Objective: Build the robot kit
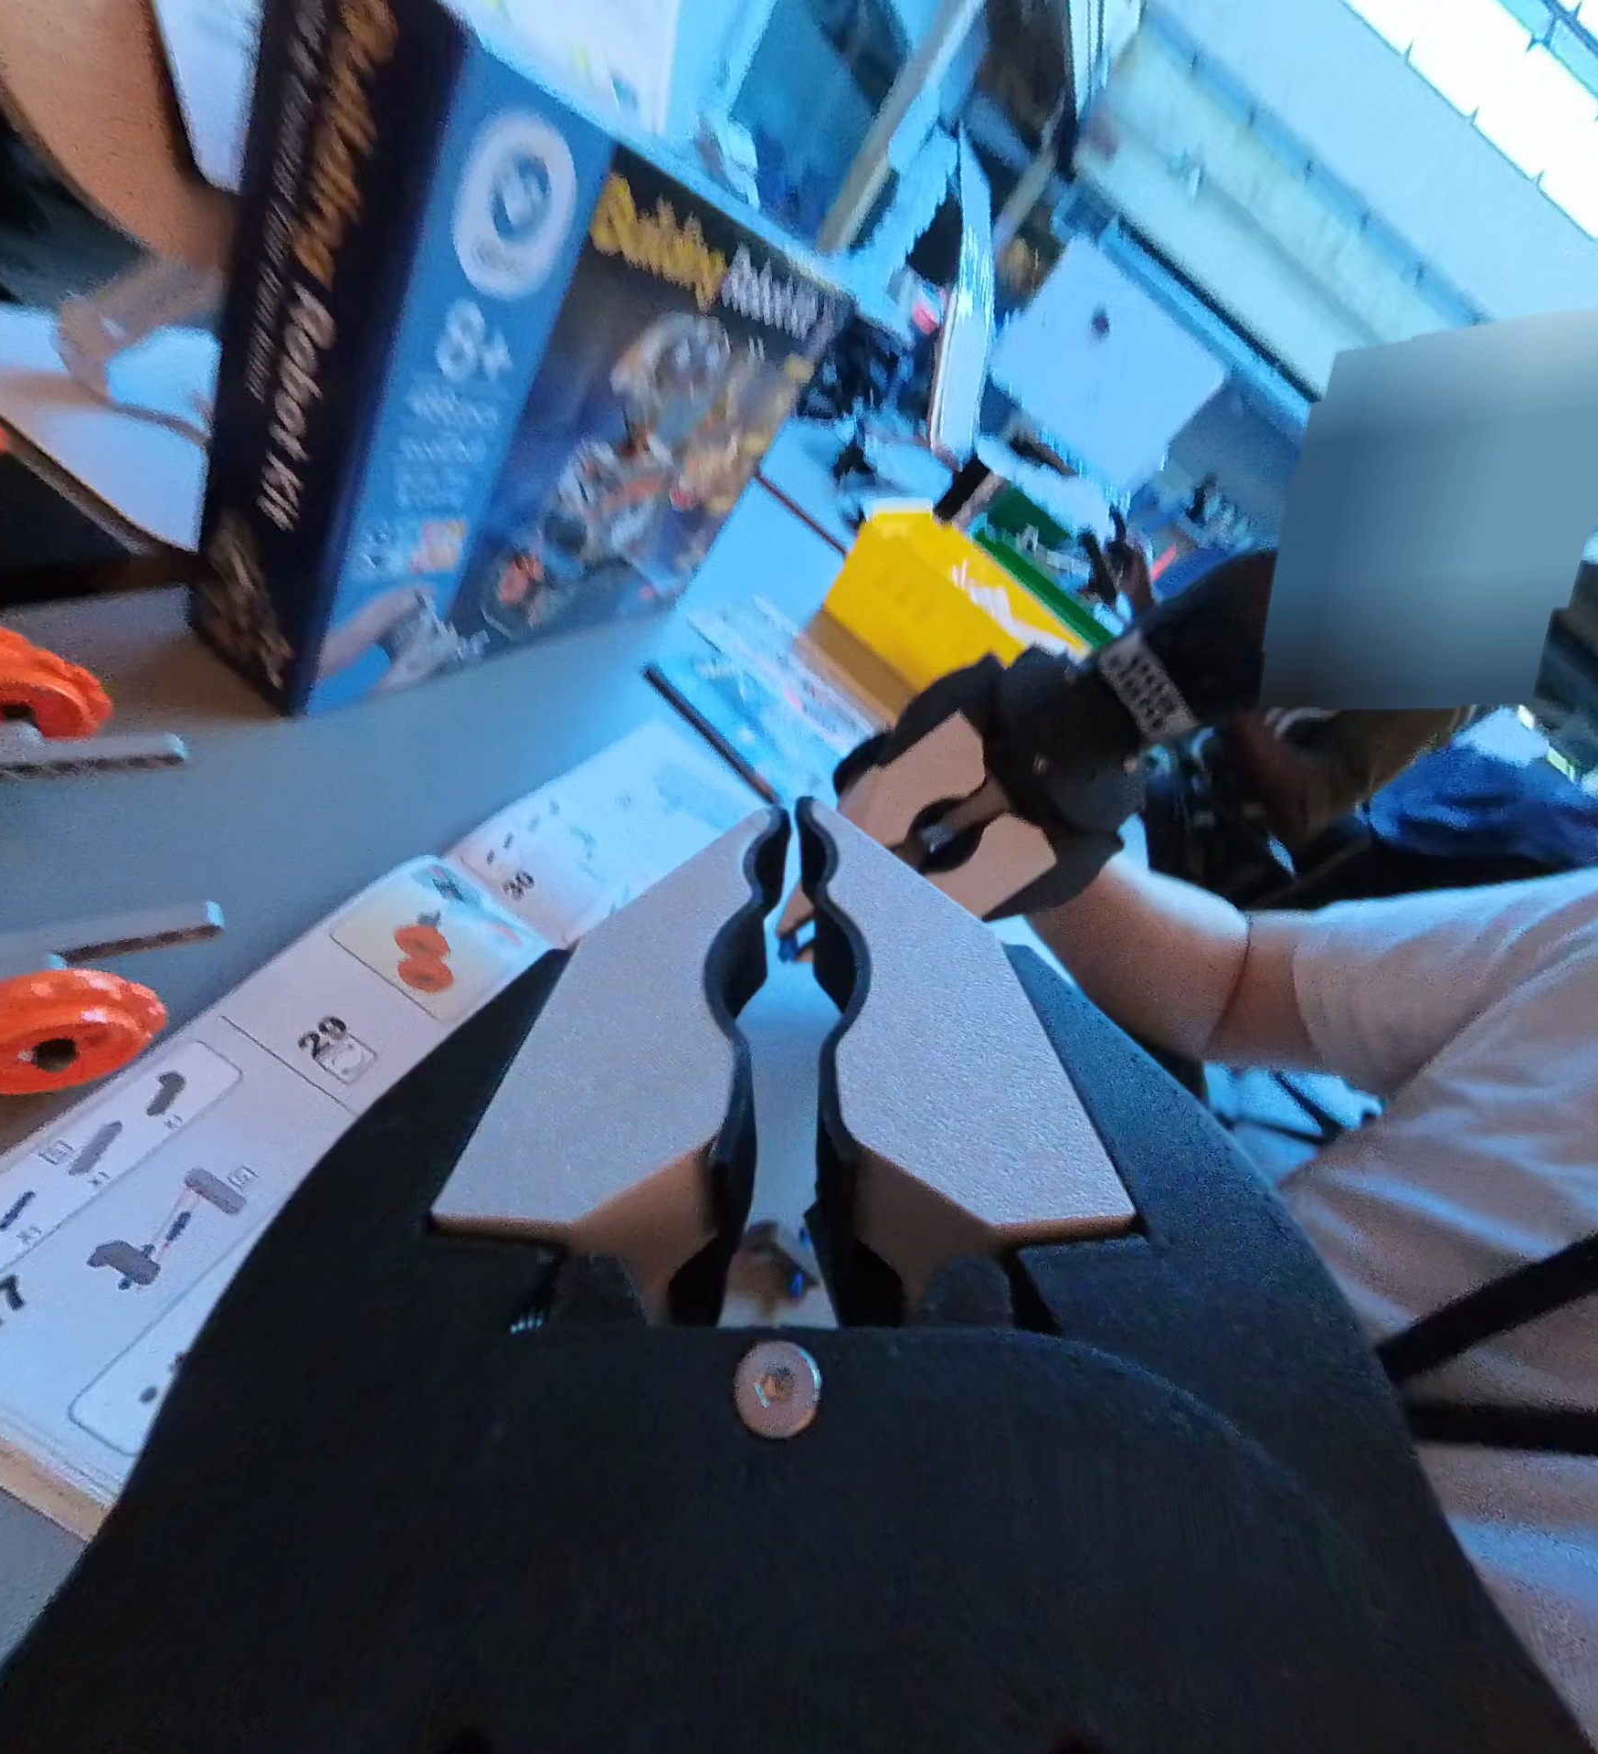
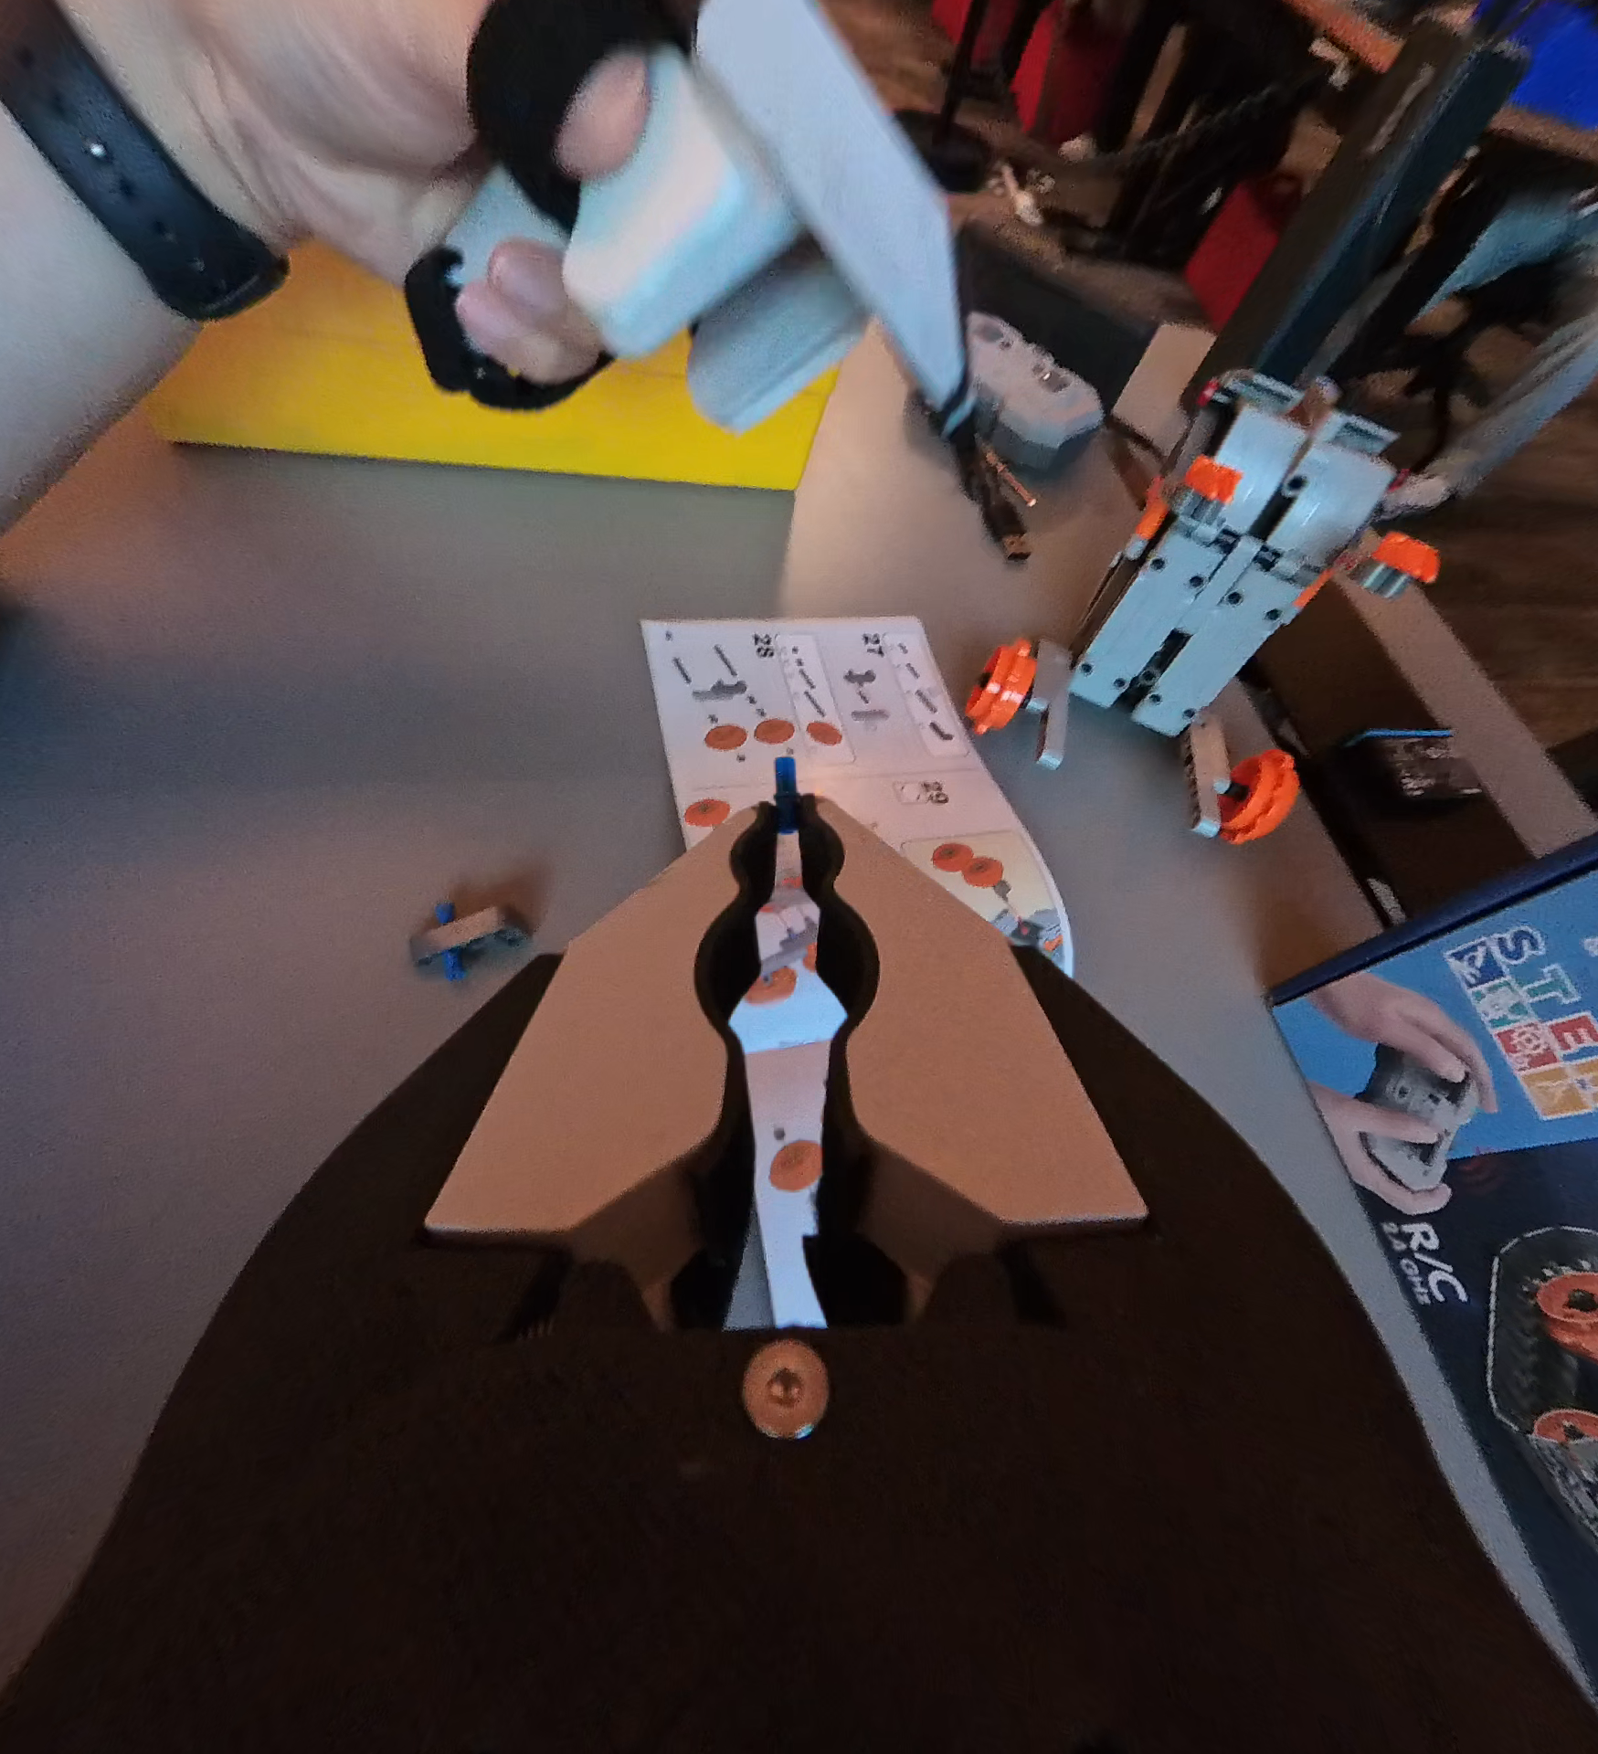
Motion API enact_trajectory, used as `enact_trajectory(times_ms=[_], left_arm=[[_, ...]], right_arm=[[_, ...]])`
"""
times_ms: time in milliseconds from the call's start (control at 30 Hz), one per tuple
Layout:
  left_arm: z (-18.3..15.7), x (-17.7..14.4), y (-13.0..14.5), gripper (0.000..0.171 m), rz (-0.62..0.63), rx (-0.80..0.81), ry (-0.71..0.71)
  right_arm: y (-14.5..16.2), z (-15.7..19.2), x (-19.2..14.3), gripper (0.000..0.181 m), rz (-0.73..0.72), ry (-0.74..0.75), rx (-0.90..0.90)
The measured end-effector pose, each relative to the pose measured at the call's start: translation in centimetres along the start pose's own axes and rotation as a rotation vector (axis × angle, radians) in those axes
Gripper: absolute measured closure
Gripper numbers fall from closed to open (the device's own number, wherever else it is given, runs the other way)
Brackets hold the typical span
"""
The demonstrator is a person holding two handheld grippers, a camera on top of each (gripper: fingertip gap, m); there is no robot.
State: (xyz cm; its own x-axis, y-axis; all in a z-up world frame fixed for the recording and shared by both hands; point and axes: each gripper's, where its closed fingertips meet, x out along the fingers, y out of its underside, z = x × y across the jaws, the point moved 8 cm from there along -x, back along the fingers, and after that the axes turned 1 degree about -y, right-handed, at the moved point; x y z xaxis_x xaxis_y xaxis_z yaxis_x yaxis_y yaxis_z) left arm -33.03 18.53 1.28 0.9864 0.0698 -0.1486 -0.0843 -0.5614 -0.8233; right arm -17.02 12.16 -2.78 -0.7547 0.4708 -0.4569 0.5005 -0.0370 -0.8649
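While the right gripper [image 2: 783, 807] pinches a small blue peg [image 2: 784, 780] at its fingertips, it hangs just above the instruction booklet [image 2: 856, 721]. The left gripper [image 1: 793, 824] is nearly pressed together on nothing, above the booklet. Left of the booklet lies a grey piece with a blue peg [image 2: 467, 935]; right of it stands a grey and orange half-built model [image 2: 1222, 607], some wheels fitted. A printed box [image 2: 1535, 1091] lies beyond.

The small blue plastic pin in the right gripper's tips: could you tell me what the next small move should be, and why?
Probably a short carry toward the small grey beam piece on the grey table. The right gripper is shut on the small blue plastic pin, which pokes past its tips above the white instruction booklet; that piece already carries a similar blue pin.
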Motion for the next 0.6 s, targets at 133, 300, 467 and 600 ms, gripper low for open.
enact_trajectory(times_ms=[133, 300, 467, 600], left_arm=[[0.2, 1.8, 1.3, 0.167, 0.122, 0.000, 0.015], [0.5, 2.6, 1.8, 0.170, 0.157, -0.057, 0.025], [1.0, 3.5, 2.5, 0.167, 0.192, -0.102, 0.038], [0.7, 3.9, 2.5, 0.169, 0.189, -0.105, 0.078]], right_arm=[[-0.5, 0.1, 0.2, 0.177, -0.041, 0.064, 0.001], [-0.7, -0.6, -0.5, 0.177, -0.074, 0.103, 0.021], [-0.5, -0.9, -0.7, 0.177, -0.072, 0.106, 0.023], [-0.5, -0.8, -0.6, 0.177, -0.064, 0.100, 0.022]])
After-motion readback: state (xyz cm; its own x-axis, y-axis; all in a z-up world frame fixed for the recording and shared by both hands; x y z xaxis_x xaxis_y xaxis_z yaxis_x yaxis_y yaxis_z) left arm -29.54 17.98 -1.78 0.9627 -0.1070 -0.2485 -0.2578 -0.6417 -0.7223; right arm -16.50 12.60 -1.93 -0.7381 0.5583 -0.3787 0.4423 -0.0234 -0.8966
